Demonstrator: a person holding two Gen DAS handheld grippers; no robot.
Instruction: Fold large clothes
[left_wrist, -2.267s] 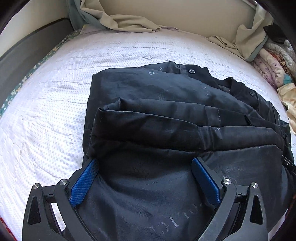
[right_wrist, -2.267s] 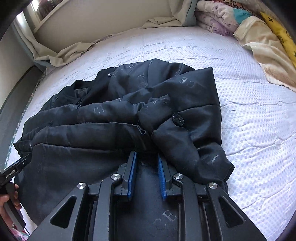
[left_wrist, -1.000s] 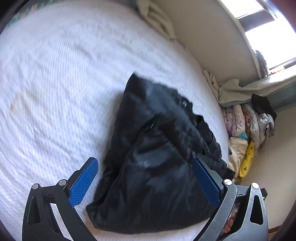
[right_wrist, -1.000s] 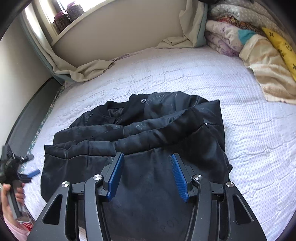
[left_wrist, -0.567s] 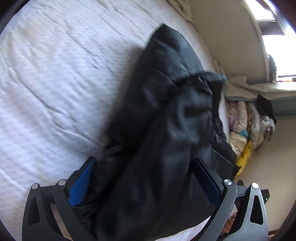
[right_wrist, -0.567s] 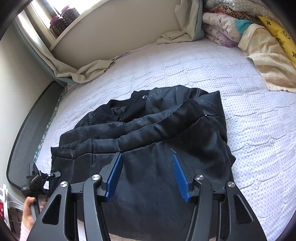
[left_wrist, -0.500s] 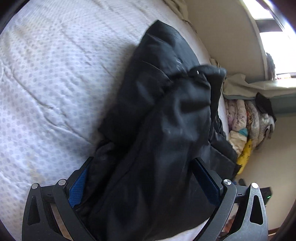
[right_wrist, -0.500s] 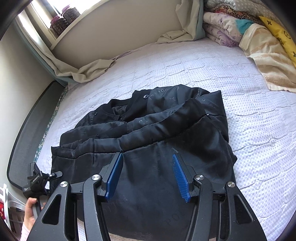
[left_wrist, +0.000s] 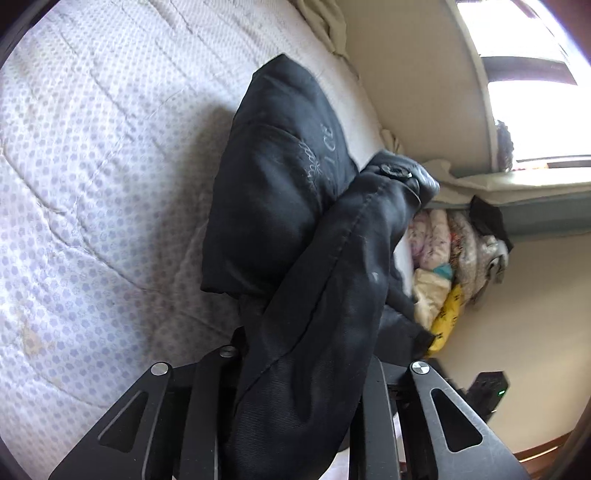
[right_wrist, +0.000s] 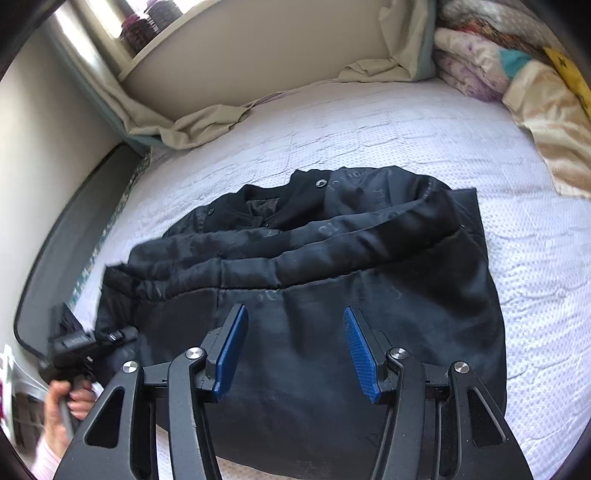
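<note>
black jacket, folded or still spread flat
Partly folded: the black jacket lies doubled in rolls on the bed, its left corner bunched in the closing left tool.

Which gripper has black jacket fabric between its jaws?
The left gripper: its jaws are closing on a bunched edge of the black jacket. The right gripper hovers with jaws apart, blue pads bare.

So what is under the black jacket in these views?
The black jacket lies on the white quilted mattress, bare all around it. The left gripper is closing on its edge, which hides the fingers. Anything beneath the jacket is covered.
</note>
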